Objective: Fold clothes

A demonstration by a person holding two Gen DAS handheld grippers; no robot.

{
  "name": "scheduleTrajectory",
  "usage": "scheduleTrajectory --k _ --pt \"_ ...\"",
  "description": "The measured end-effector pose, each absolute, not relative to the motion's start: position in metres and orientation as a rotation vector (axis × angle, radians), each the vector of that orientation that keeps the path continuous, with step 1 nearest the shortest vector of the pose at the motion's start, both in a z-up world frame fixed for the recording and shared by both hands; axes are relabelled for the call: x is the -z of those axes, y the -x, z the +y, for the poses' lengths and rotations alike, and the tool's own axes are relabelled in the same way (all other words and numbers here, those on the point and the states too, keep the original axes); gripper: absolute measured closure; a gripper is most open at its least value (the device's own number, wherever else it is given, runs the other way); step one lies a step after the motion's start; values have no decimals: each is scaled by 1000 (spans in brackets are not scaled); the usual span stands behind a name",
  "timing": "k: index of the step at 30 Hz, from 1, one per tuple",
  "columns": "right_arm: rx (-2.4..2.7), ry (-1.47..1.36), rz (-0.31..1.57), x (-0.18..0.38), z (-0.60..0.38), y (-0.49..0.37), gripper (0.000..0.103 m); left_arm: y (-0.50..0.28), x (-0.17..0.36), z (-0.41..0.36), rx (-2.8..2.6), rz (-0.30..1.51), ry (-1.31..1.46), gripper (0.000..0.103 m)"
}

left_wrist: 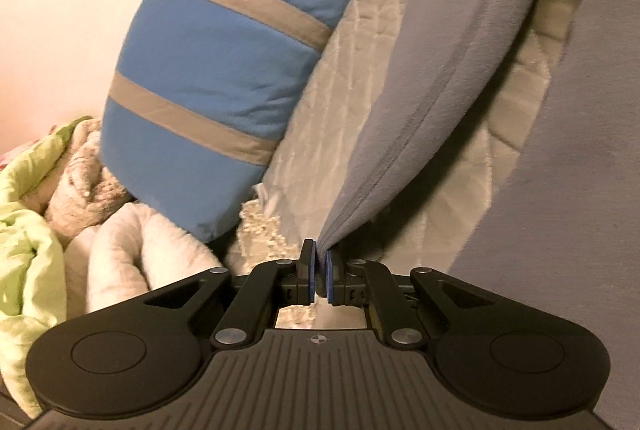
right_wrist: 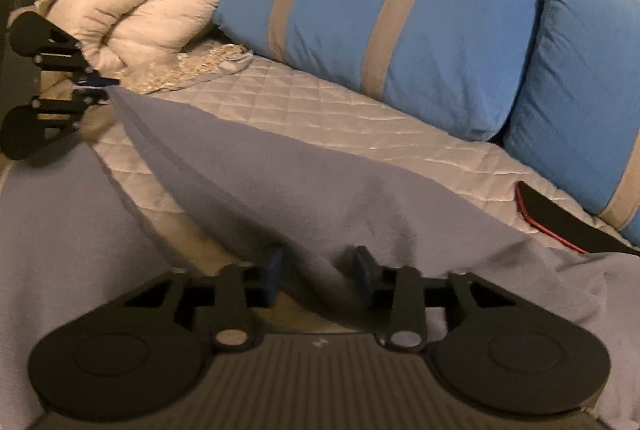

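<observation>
Item: grey garment (right_wrist: 304, 182), soft fleece-like cloth with a stitched hem, spread over the quilted cover (right_wrist: 320, 110) of a sofa, filling the lower half of the right wrist frame.

Relation: its raised edge runs as one long diagonal from the left gripper (right_wrist: 105, 86), upper left, down to the right gripper (right_wrist: 320, 276), bottom centre.

Jaws: left closed on a garment corner (left_wrist: 326, 242); right parted, a fold of the garment between them, contact blurred.

Backdrop: blue striped cushions (right_wrist: 384, 14).

Blue, grey and cream bedding
Grey garment (right_wrist: 312, 190); blue pillow (right_wrist: 384, 18) with grey stripes; diamond-quilted cream bedspread (right_wrist: 320, 106); lime-green blanket (left_wrist: 28, 198).
</observation>
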State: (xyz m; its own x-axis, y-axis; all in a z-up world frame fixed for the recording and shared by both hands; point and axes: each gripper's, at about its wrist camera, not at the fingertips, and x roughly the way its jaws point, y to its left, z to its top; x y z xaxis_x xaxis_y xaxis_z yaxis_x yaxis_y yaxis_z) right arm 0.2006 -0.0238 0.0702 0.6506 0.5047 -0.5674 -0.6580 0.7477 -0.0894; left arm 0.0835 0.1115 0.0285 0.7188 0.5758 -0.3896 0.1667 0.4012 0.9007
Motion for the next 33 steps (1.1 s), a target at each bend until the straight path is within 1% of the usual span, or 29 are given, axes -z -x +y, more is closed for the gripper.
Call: scheduleTrajectory --k 2,5,8,10,12,16,25,26,27,28,29,33 --pt "-684 348 521 -76 -21 -190 85 -84 -32 112 -295 759 -1141 98" --pt "-727 464 490 -82 -16 -169 87 -83 -34 115 -292 764 -1125 98" --pt "-780 536 503 -80 -16 -156 78 -82 -36 117 -283 777 -1096 98" --pt "-788 490 501 -83 -20 -157 77 -82 -36 117 -280 781 -1095 98" --pt "-789 413 493 -89 -24 -164 68 -81 -35 117 -277 784 -1095 98" --pt "-768 336 488 -92 -24 -175 64 -81 -34 118 -271 794 -1091 98" --pt "-750 344 558 -69 -12 -193 64 -81 -30 119 -260 808 -1098 98" --pt "-751 349 561 -67 -11 -193 65 -81 -30 119 -259 809 -1099 98" --pt "-755 353 564 -66 -11 -193 86 -81 -30 119 -259 810 -1100 98" --pt "-763 350 565 -66 -11 -192 92 -81 -30 119 -258 810 -1101 98" --pt "-770 347 560 -69 -11 -190 102 -82 -30 119 -258 811 -1102 98" --pt "-782 376 512 -86 -13 -176 102 -81 -30 119 -255 815 -1101 98"
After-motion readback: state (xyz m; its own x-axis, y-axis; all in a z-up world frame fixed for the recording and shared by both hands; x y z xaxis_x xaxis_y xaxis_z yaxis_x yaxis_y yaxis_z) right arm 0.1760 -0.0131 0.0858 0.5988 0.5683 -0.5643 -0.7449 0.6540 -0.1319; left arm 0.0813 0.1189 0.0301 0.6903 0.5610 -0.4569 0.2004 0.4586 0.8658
